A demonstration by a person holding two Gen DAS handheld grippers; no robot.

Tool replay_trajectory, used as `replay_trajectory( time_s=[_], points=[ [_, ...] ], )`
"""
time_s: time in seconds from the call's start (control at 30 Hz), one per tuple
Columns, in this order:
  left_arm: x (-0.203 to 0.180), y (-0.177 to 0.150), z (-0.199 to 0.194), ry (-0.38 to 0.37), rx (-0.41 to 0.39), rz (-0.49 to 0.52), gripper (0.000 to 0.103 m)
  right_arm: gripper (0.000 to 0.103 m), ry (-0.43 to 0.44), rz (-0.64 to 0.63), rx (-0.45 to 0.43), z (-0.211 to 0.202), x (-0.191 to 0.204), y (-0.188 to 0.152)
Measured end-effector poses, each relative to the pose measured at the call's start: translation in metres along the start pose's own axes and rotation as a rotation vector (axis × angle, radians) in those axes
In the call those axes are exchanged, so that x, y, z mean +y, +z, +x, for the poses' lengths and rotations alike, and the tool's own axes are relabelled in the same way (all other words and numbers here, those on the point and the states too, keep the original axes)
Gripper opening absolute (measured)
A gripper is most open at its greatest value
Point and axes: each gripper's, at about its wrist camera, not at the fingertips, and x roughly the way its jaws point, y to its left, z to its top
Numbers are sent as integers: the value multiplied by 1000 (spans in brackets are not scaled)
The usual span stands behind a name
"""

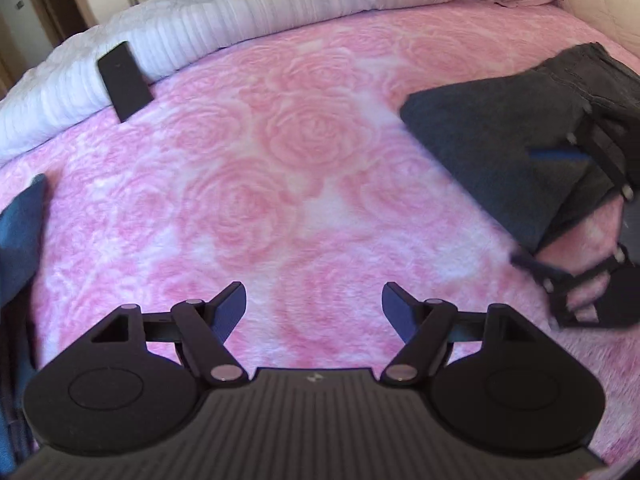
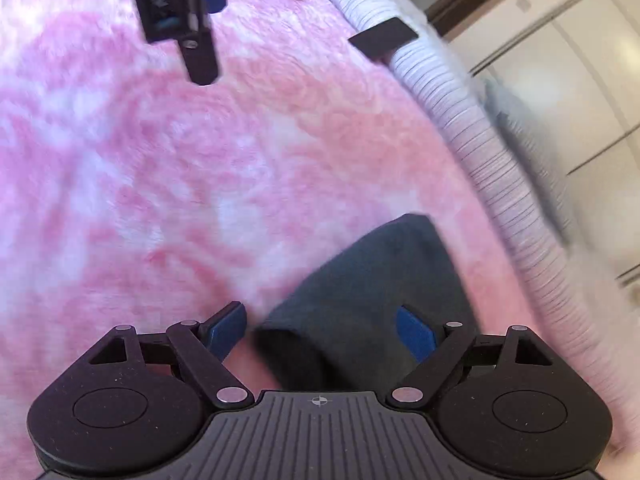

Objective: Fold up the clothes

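Observation:
A folded dark grey garment (image 1: 492, 152) lies on the pink rose blanket (image 1: 280, 152) at the right. In the right wrist view the same garment (image 2: 360, 300) sits between the wide-spread jaws of my right gripper (image 2: 320, 320). The right blue pad (image 2: 416, 332) is over the cloth and the left pad (image 2: 228, 328) stands clear of it, so nothing is pinched. The left wrist view shows the right gripper (image 1: 548, 210) straddling the garment's near corner. My left gripper (image 1: 314, 300) hangs open over bare blanket with nothing between its fingers.
A blue cloth (image 1: 20, 232) lies at the left edge. A flat black slab (image 1: 124, 80) leans on the rolled white quilt (image 1: 240, 28) along the far side. Pillows lie behind the quilt. Wardrobe doors (image 2: 560, 80) stand beyond the bed.

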Motion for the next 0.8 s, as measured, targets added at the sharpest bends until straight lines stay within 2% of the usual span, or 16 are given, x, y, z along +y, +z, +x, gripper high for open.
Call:
replay_trajectory(
  time_s=[0.03, 0.1, 0.17, 0.2, 0.27, 0.33, 0.4, 0.5, 0.53, 0.57, 0.6, 0.63, 0.7, 0.73, 0.77, 0.8],
  points=[
    [-5, 0, 2, -11, -14, 51, 72, 84, -4, 13, 8, 0, -4, -1],
    [-24, 6, 7, -27, -57, 236, 73, 84, -11, 40, 24, 1, -13, -2],
    [-43, 13, 15, -29, -121, 469, 75, 68, 14, 66, 31, -4, -20, -2],
    [-51, 17, 21, -26, -157, 589, 75, 50, 33, 84, 31, -8, -23, -1],
    [-64, 26, 35, -27, -231, 809, 75, 39, 69, 123, 32, -15, -30, 2],
    [-72, 35, 51, -30, -308, 984, 75, 27, 85, 182, 34, -21, -41, 4],
    [-79, 46, 69, -38, -366, 1124, 75, 26, 93, 238, 23, -29, -55, 4],
    [-89, 58, 91, -64, -407, 1316, 74, 25, 98, 296, 0, -42, -73, 4],
    [-93, 62, 98, -74, -419, 1379, 70, 25, 101, 308, -6, -46, -78, 4],
    [-96, 66, 105, -83, -431, 1441, 59, 25, 100, 321, -14, -48, -83, 4],
    [-98, 73, 110, -94, -433, 1473, 49, 26, 100, 334, -24, -51, -87, 3],
    [-98, 82, 112, -108, -424, 1468, 31, 26, 98, 343, -32, -54, -90, 3],
    [-98, 98, 111, -156, -393, 1452, 31, 26, 88, 357, -44, -57, -94, 3],
    [-98, 101, 110, -169, -388, 1460, 29, 30, 78, 359, -44, -58, -92, 2],
    [-97, 104, 109, -180, -385, 1464, 28, 37, 66, 365, -38, -58, -89, 3],
    [-97, 105, 107, -189, -382, 1463, 28, 53, 55, 371, -32, -58, -85, 3]
  ],
)
